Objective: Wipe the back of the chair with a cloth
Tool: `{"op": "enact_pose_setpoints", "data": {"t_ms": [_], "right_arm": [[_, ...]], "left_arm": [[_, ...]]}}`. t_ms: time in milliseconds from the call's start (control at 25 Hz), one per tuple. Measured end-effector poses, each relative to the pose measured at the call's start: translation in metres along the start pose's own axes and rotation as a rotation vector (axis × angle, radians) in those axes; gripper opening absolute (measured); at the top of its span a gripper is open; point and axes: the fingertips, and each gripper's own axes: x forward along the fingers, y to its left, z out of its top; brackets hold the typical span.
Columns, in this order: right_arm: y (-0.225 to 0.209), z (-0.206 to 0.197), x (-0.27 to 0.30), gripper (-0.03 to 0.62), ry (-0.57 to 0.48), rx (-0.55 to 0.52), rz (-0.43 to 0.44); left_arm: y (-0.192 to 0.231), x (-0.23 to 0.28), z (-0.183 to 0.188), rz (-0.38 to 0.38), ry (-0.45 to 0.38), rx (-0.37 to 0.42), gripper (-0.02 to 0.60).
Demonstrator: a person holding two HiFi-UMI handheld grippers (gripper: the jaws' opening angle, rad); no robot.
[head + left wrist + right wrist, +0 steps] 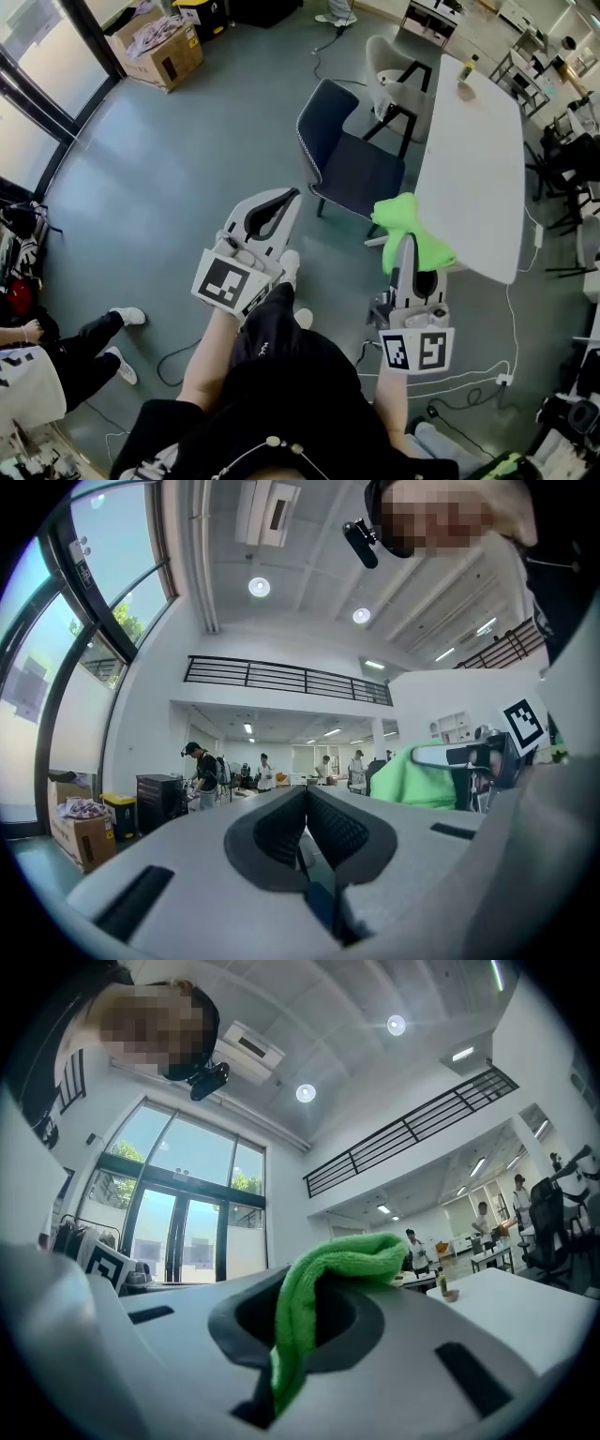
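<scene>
A dark blue chair [349, 157] stands ahead of me beside the long white table [473, 169], its back toward the left. My right gripper [406, 246] is shut on a bright green cloth [410, 228], which bunches over the jaw tips above the table's near corner. In the right gripper view the green cloth [323, 1283] hangs out of the jaws. My left gripper [281, 202] is shut with nothing in it, held over the floor short of the chair. In the left gripper view, the left gripper [306, 803] has its dark pads pressed together, and the cloth [417, 778] shows at the right.
A second, pale chair [398, 80] stands behind the blue one. A small bottle [467, 67] sits on the table's far end. An open cardboard box [157, 45] is at the far left by the glass wall. A seated person's legs [89, 352] and floor cables [178, 356] lie at left.
</scene>
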Motion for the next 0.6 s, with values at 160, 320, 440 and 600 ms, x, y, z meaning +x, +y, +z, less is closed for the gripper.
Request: {"op": "enact_pose_setpoints", "data": {"t_ms": [160,320,440,600], "right_arm": [[-0.010,-0.006,0.024,0.020,0.009,-0.005,-0.009],[-0.018,-0.013,0.059,0.019,0.018,-0.011,-0.015],[-0.024,-0.017,0.089,0.020,0.021,-0.016,-0.018],[-0.031,-0.024,0.129,0.020,0.030,-0.023,-0.022]], "left_arm": [[0.015,0.024,-0.002,-0.016,-0.006,0.000,0.005],[0.039,0.050,-0.003,-0.027,-0.009,0.003,0.005],[0.060,0.072,-0.004,-0.037,-0.016,0.008,0.006],[0.089,0.100,-0.007,-0.048,-0.009,0.005,0.006]]}}
